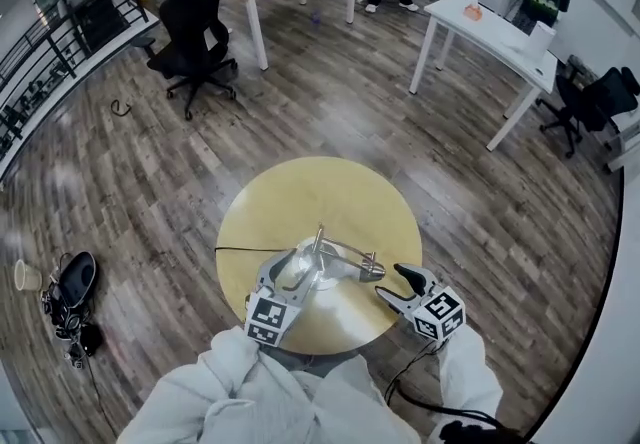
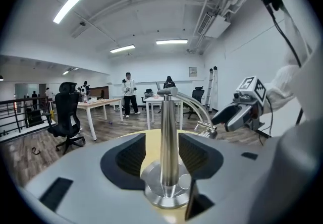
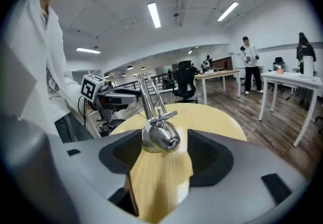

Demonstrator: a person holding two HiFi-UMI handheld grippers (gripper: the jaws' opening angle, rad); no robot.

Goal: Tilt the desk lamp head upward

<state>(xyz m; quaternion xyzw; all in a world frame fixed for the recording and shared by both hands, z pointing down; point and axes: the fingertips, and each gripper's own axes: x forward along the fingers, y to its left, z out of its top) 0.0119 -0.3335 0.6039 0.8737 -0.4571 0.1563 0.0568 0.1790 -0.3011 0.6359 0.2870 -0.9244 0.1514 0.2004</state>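
Tongs wide at the desk lamp (image 1: 338,262)
My left gripper (image 1: 288,270) straddles the post (image 2: 169,137), my right gripper (image 1: 402,284) the lamp head (image 3: 161,137), unpinched; on the table (image 1: 300,194) the head sits low, so I judge tilting remains.

I have my left gripper (image 1: 283,275) and right gripper (image 1: 397,289) held low and close before me, both tipped slightly downward and angled toward each other, jaws spread wide apart.

The left gripper (image 1: 297,274) and right gripper (image 1: 394,288): grey shells, black-padded jaws, black-and-white marker cubes (image 1: 265,320). Black cable (image 1: 408,369). Sleeves (image 1: 215,372) apparently white.
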